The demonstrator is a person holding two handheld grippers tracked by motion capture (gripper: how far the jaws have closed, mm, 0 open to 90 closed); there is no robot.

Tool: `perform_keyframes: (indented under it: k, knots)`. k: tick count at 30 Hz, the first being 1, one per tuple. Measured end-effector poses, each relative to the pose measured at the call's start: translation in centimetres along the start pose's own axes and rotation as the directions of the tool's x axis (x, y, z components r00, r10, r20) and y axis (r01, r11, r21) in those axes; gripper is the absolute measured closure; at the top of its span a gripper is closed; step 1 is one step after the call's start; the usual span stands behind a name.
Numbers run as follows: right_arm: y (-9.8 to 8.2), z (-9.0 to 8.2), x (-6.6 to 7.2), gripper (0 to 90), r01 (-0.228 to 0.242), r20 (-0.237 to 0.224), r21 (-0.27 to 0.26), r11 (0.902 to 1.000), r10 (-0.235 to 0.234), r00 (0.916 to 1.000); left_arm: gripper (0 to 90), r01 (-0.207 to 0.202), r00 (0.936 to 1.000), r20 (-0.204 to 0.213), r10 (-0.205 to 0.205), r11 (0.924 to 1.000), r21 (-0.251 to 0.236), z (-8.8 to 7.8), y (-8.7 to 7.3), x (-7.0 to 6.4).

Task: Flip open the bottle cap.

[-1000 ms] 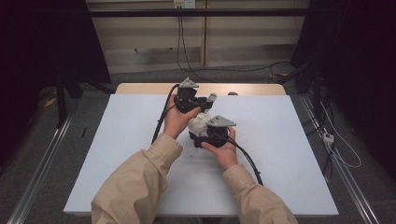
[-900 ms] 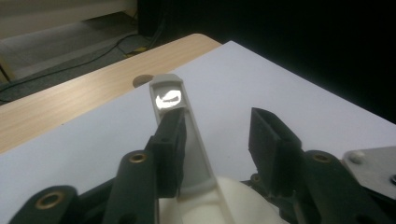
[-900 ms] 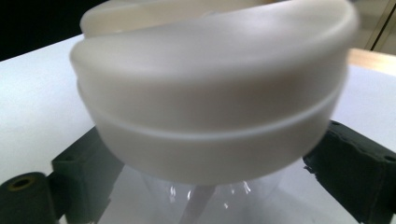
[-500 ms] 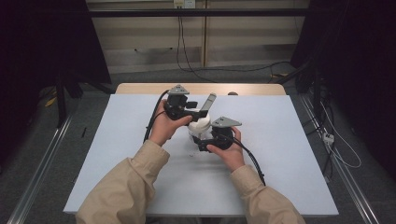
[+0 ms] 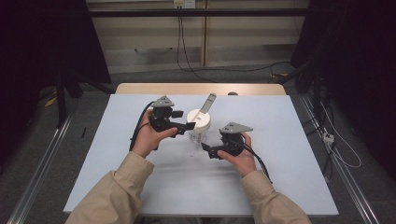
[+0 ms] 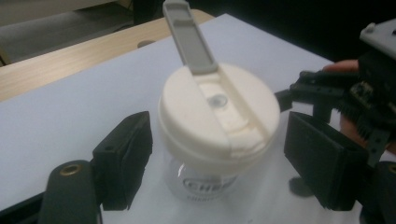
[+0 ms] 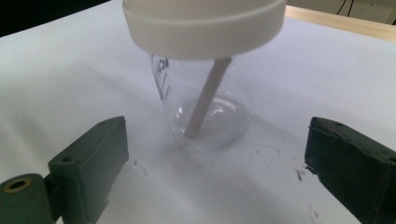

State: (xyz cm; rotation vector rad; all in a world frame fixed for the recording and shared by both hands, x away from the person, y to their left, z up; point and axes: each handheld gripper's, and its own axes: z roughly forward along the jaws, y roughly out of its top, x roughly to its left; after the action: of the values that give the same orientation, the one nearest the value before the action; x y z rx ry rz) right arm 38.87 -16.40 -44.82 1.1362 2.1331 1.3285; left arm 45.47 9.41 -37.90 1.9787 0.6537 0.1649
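White sheeting covers the table (image 5: 289,177), with broad bare room on every side of the work and a wooden strip along the far edge; near the middle stands a clear cup (image 5: 198,135), upright under a cream lid (image 6: 218,112) (its grey flap (image 6: 189,35) tilts up and away); the left gripper (image 5: 186,126), jaws just opened, flanks the lid without pressing; the right gripper (image 5: 204,148) gapes beside the base, holding nothing.

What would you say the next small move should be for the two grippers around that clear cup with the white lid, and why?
Probably draw both back a little. The cup stands upright on the table, its white lid seated and the grey flap up. The left gripper has been opening and straddles the lid untouched; the right gripper is open, clear of the base.
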Motion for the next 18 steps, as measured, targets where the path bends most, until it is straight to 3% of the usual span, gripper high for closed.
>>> perform_keyframes:
  k: [13,18]
  knots:
    - [-1.5,-2.5,-0.6,6.2,0.011,-0.001,0.027,0.9996,-0.011,0.9999,16.8,0.027,0.9995,-0.016,-0.027,0.9996,0.000,-2.4,-3.6,0.3]
    - [-2.1,-3.6,-0.8,6.5,0.012,0.000,0.029,0.9995,-0.012,0.9999,13.9,0.009,0.9996,-0.027,-0.008,0.9995,0.031,-3.2,-4.9,0.2]
